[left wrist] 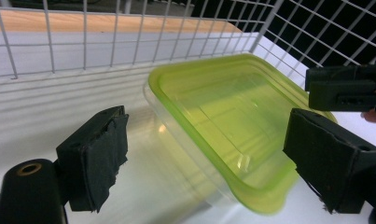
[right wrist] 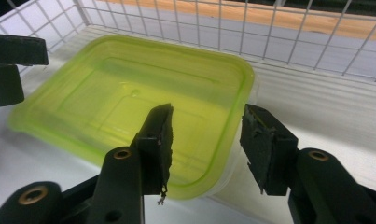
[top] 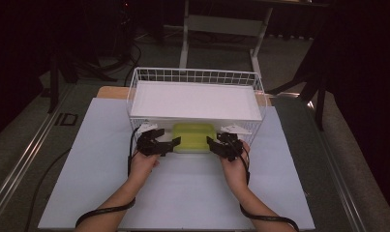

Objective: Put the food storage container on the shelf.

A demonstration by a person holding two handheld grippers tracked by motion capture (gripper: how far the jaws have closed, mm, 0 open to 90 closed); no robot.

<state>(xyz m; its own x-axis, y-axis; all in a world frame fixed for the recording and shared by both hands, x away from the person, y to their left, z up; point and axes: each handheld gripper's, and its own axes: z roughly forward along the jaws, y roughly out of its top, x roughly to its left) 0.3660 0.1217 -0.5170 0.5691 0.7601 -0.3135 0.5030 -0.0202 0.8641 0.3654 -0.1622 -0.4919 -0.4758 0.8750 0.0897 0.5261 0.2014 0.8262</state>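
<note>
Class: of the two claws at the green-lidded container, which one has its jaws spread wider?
The left claw: its jaws gape wider than the right claw.

A dim room — grey floor [top: 299,63], dark drapes [top: 367,72] at the sides, and a white-legged table frame [top: 221,29] stands behind the pale surface [top: 192,193].

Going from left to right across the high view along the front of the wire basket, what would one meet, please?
left gripper → green-lidded container → right gripper
</note>
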